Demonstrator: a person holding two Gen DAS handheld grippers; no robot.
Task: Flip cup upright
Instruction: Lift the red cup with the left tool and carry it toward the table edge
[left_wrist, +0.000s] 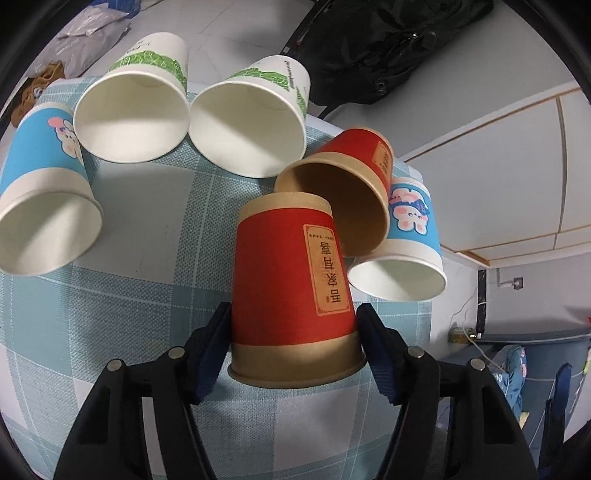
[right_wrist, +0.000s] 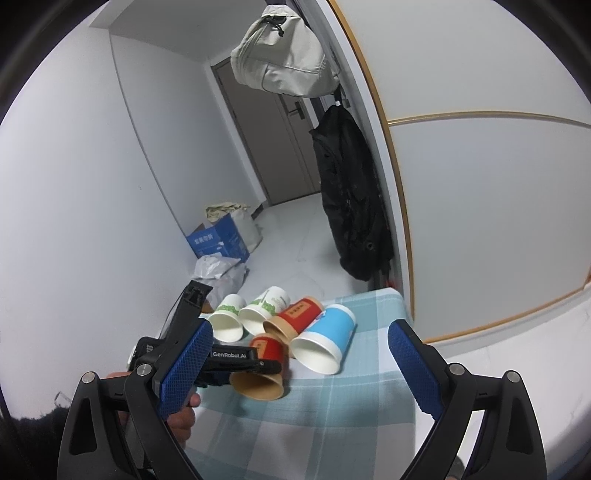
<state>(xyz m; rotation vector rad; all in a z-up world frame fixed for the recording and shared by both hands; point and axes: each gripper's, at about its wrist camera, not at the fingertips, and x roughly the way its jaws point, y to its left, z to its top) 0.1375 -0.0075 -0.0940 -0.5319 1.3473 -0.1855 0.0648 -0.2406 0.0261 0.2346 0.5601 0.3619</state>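
My left gripper is shut on a red and brown paper cup near its rim, both pads against its sides. The cup's rim points toward the camera, its base away. In the right wrist view the same cup is held tilted just above the checked cloth, mouth toward me, with the left gripper on it. My right gripper is open and empty, held above the table's near side.
Several other cups lie on their sides on the checked tablecloth: two white-green cups, two blue cups, another red cup. A black bag hangs beyond the table's far edge.
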